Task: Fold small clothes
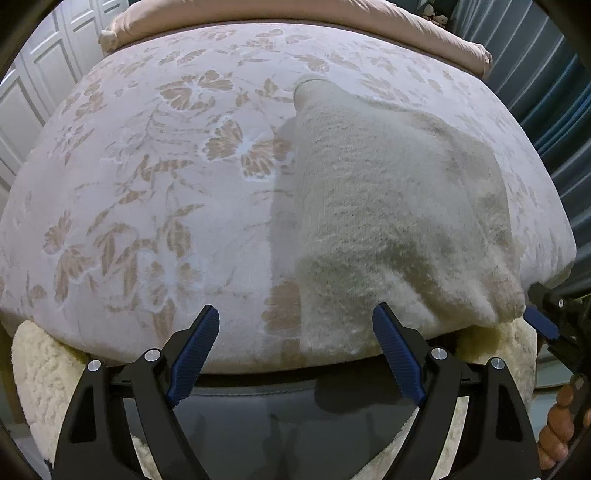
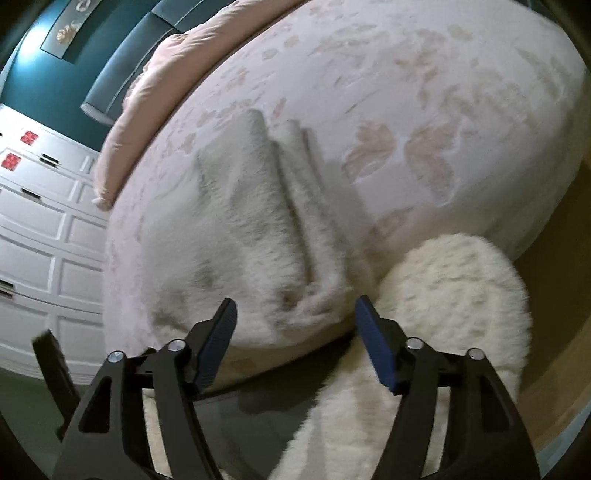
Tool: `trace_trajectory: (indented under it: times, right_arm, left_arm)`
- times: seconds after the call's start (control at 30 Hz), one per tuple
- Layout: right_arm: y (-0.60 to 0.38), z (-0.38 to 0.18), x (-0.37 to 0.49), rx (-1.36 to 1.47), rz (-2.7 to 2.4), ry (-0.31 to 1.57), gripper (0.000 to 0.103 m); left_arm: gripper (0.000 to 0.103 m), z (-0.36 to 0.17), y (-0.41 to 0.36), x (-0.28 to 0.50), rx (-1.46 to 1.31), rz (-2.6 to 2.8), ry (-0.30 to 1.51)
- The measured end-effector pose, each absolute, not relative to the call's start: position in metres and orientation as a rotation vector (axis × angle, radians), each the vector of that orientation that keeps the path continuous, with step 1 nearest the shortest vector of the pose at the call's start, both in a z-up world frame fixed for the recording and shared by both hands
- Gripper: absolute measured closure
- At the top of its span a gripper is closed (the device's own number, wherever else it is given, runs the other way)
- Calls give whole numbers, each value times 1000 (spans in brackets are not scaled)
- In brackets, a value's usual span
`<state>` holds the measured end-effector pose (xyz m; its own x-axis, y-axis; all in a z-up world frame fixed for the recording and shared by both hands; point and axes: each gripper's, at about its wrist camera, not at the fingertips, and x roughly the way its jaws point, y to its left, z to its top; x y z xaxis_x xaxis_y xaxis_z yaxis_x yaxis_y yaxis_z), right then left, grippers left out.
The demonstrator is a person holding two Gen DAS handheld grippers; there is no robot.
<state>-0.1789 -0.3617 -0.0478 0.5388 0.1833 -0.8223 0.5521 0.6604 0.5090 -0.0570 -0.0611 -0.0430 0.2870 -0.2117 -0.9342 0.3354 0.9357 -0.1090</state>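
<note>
A small cream fuzzy garment (image 1: 391, 206) lies on the bed near its front edge, with a sleeve or cuff pointing away. In the right wrist view the garment (image 2: 255, 236) shows folded lengthwise in layers. My left gripper (image 1: 295, 325) is open and empty, just short of the garment's near hem. My right gripper (image 2: 295, 314) is open and empty, facing the garment's near end. The right gripper's blue tip (image 1: 541, 326) shows at the far right of the left wrist view.
The bed has a pale pink floral cover (image 1: 166, 184) and a pink rolled duvet (image 1: 303, 18) at the far end. A cream fleecy rug (image 2: 450, 295) lies at the bed's foot. White panelled cabinets (image 2: 40, 229) stand to one side.
</note>
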Motion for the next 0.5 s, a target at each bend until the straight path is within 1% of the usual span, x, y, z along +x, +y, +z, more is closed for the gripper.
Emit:
trace_trajectory:
  times: [0.07,0.1,0.13,0.17,0.2,0.23,0.27,0.3,0.37,0.4,0.47,0.5]
  right_arm:
    - [-346,-53,-159,821,-236,1028,30]
    - [-340,-56,-150,792,-241,1047,30]
    - [-335,-64,-135,750,-273,1073,34]
    - [-335,-70,-129,724,-294,1097,56]
    - [-335,-75,-126,702,-317,1135,63]
    - [-333,-70,-120,686,-309,1164,74]
    - [-327,-52,-116,658,-257,1134,78]
    - [-322,-32,-115,650,-190,1083,79]
    - [-312,35,-124,727,71,860,81]
    - [-313,68,-136,783,215,714,82]
    - [-318,82,-146,802,297,629,82]
    - [-324,74,-147,797,264,637,82]
  left_arm:
    - [21,-41,-55,-58,111,-360,1222]
    - [21,-41,-51,-58,104,-351,1221]
    - [21,-41,-47,-58,97,-345,1221]
    - [21,-41,-43,-57,87,-339,1222]
    - [21,-40,-39,-57,78,-332,1224]
    - [21,-40,-34,-57,67,-324,1224]
    - [21,-38,-29,-57,56,-321,1219]
    - [21,-36,-27,-57,51,-318,1213]
    - [20,-32,-21,-57,37,-304,1193]
    - [20,-30,-18,-58,29,-300,1186]
    - [21,-28,-17,-57,10,-297,1185]
    - [20,-28,-17,-56,10,-300,1188]
